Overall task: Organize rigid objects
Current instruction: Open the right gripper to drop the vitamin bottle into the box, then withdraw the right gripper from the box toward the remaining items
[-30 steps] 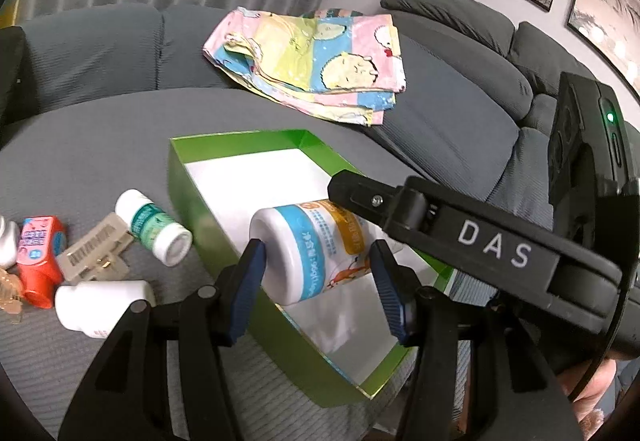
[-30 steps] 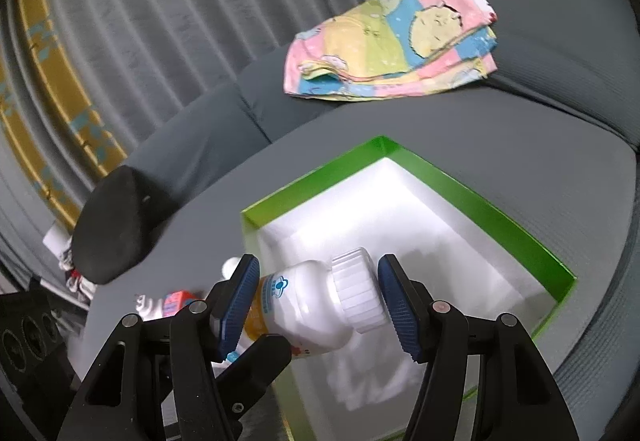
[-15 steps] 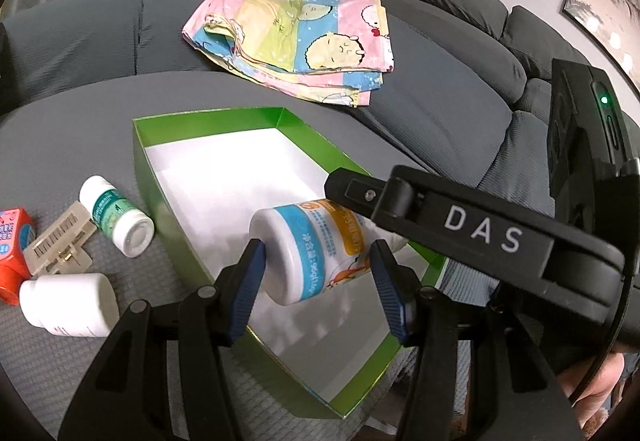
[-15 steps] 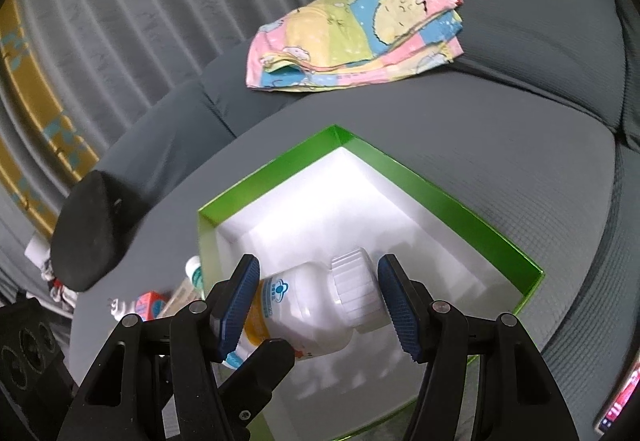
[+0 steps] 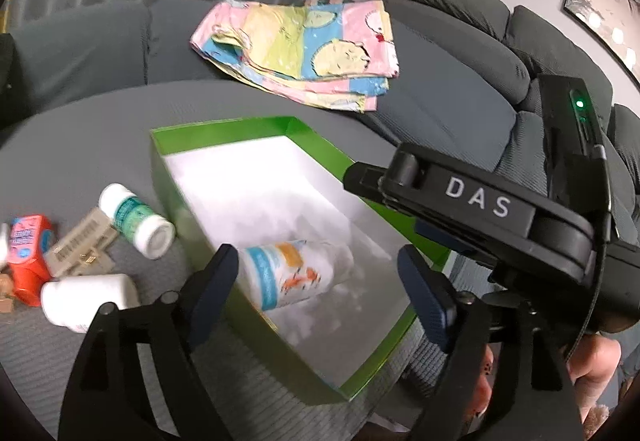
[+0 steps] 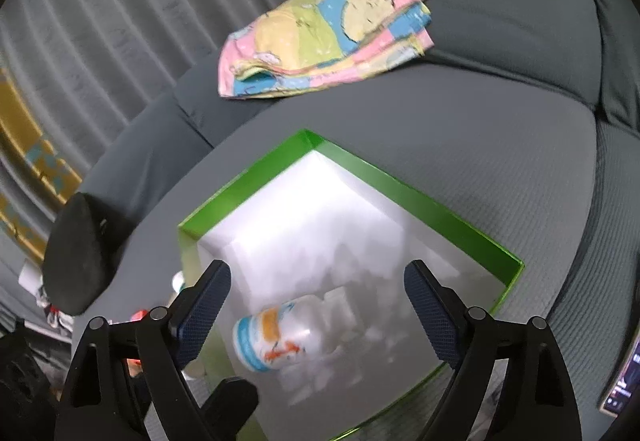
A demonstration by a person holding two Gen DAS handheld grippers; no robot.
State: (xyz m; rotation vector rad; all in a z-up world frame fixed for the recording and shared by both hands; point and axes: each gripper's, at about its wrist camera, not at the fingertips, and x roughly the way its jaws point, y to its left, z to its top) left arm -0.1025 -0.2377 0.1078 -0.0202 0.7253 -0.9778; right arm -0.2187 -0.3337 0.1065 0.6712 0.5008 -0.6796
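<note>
Left wrist view: left gripper jaws opening, pads clear of the bottle. Bottle lies on its side, blurred, inside the green box, near the box's left wall. Right gripper reaches in over the box from the right. Outside, left of the box: small green-label bottle, white bottle, orange carton.

Right wrist view: right gripper jaws opening, wide, nothing pressed. Bottle lies on the box floor, between the pads and below them.

Both tongs, left and right, opening.
</note>
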